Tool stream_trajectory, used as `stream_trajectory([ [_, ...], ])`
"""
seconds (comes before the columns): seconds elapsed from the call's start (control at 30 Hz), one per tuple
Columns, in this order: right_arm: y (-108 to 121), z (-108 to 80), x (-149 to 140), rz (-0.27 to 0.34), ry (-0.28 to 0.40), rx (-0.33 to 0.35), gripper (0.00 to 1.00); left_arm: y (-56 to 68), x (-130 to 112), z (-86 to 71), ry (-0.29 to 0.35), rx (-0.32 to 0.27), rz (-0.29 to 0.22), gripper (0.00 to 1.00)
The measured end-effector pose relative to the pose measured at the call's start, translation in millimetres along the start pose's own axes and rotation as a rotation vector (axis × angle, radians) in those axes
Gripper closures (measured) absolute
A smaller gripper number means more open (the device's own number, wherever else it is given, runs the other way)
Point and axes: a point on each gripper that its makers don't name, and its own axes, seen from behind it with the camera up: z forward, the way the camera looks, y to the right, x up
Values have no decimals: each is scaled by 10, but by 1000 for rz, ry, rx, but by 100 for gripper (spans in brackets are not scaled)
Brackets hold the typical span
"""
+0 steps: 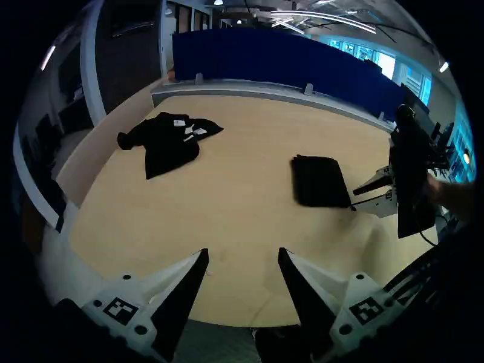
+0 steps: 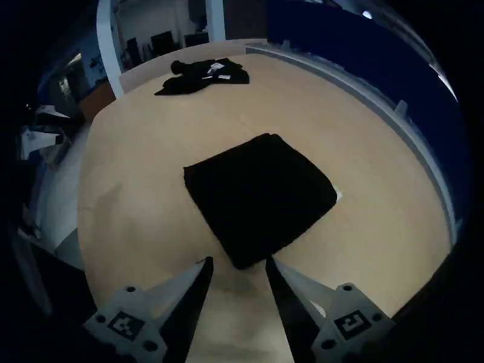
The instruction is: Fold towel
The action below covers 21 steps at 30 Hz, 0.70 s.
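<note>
Black towel (image 2: 260,196), folded square, lies flat on smooth wooden table (image 2: 375,242).

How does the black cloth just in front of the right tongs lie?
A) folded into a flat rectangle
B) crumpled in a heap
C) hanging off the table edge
A: the towel lies flat with straight edges on the table, before the open right tongs.

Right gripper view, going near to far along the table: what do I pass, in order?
right gripper → folded black towel → crumpled pile of black garments
</note>
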Motion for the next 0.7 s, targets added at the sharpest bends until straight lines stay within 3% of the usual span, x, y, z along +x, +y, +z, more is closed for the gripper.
stream_trajectory([
  [0.23,-8,59,-82,10,-11,-6,37,39,5,-1,0,-2,7,15],
  [0.7,19,201,-112,66,-12,-27,63,15,-34,-14,-3,3,4,15],
])
